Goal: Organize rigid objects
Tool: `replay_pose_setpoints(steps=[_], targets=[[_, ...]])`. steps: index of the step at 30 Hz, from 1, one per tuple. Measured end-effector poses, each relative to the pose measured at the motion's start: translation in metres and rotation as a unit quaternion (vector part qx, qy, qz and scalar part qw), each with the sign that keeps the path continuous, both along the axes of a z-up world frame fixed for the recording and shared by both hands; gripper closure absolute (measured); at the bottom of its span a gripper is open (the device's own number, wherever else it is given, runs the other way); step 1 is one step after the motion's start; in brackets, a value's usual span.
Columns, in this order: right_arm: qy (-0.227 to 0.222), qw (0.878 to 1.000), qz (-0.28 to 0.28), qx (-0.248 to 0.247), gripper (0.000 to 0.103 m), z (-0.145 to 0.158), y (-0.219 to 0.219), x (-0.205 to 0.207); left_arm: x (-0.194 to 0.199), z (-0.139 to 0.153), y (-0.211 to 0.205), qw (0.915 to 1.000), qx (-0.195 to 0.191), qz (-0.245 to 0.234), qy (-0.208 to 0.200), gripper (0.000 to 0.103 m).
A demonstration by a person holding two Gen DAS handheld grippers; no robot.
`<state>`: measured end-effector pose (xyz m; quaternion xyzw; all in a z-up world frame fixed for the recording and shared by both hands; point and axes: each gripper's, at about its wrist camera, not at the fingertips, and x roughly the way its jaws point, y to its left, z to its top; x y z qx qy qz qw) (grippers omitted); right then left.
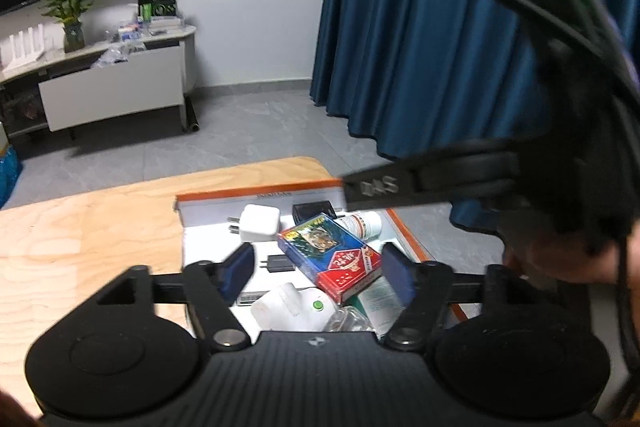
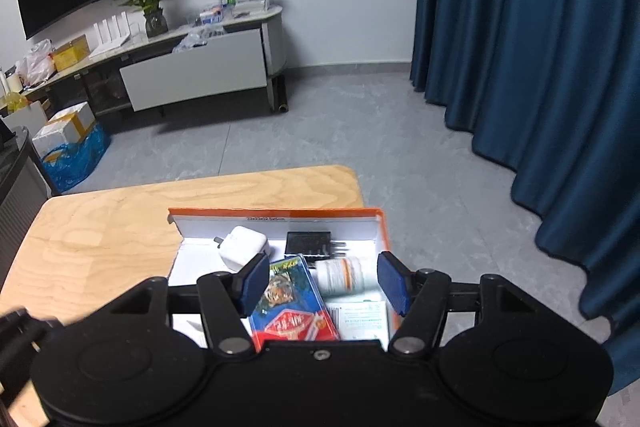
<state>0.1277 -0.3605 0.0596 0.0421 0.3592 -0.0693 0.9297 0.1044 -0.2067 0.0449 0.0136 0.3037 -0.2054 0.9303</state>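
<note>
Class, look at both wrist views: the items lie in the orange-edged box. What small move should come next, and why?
Probably lift both hands clear. The left gripper and right gripper stand open and hold nothing, and the card box, white charger and pill bottle already lie inside the box.

The box (image 2: 376,227) sits on the table (image 2: 100,227) (right end), card pack (image 2: 292,303) inside.

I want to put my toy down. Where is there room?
The bare wooden table left of the orange box is free. Inside the box it is crowded: white charger, card pack, bottle.
</note>
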Motion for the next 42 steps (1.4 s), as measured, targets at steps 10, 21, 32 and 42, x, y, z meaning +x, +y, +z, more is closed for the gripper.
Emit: replay_pose_setpoints(steps=[10, 21, 32, 42], targets=[[-0.015, 0.999, -0.036, -0.004, 0.025, 0.013, -0.008, -0.091, -0.046, 0.012, 0.013, 0.9979, 0.033, 0.055, 0.007, 0.0], [0.033, 0.999, -0.04, -0.004, 0.025, -0.022, -0.004, -0.164, -0.084, -0.005, 0.019, 0.995, 0.054, 0.07, 0.046, 0.0], [0.048, 0.999, -0.017, -0.001, 0.025, -0.031, 0.009, -0.173, -0.096, -0.01, 0.024, 0.993, 0.059, 0.091, 0.046, 0.0], [0.055, 0.998, -0.018, 0.002, 0.025, -0.034, 0.01, -0.172, -0.096, -0.016, 0.023, 0.9917, 0.066, 0.095, 0.057, 0.0]])
